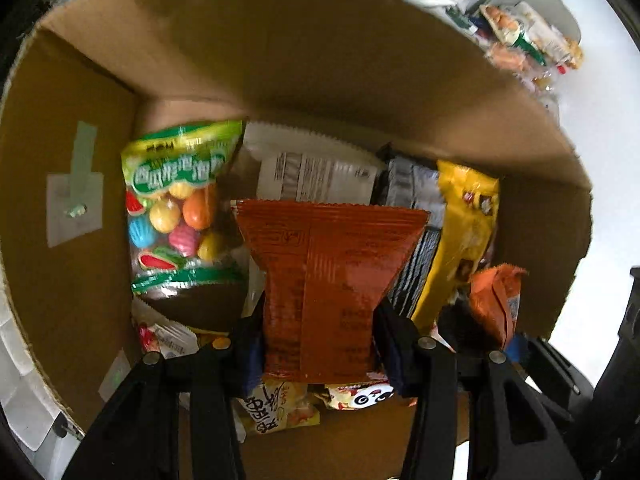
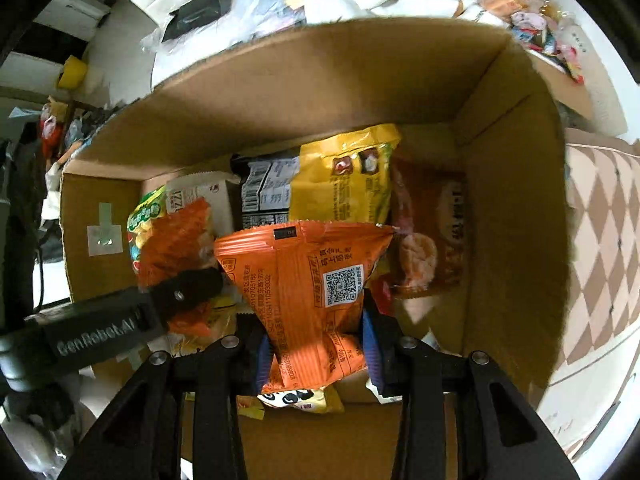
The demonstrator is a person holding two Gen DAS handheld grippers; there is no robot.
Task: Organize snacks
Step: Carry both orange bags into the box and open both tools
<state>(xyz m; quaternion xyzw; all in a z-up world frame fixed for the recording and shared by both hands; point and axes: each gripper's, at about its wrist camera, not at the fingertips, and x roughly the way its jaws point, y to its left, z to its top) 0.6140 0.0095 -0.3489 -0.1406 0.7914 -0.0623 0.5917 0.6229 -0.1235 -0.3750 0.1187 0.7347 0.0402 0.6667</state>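
Both my grippers point down into the cardboard box (image 1: 280, 60). My left gripper (image 1: 320, 344) has its fingers clamped on a dark red-brown snack packet (image 1: 328, 272), held upright above the snacks already inside. My right gripper (image 2: 316, 350) pinches an orange packet (image 2: 308, 280) with a QR code, its pads pressing the lower half. Beneath them sit a green candy bag (image 1: 176, 204), a yellow bag (image 2: 344, 180) and a black-and-white pack (image 2: 266, 192) along the far wall.
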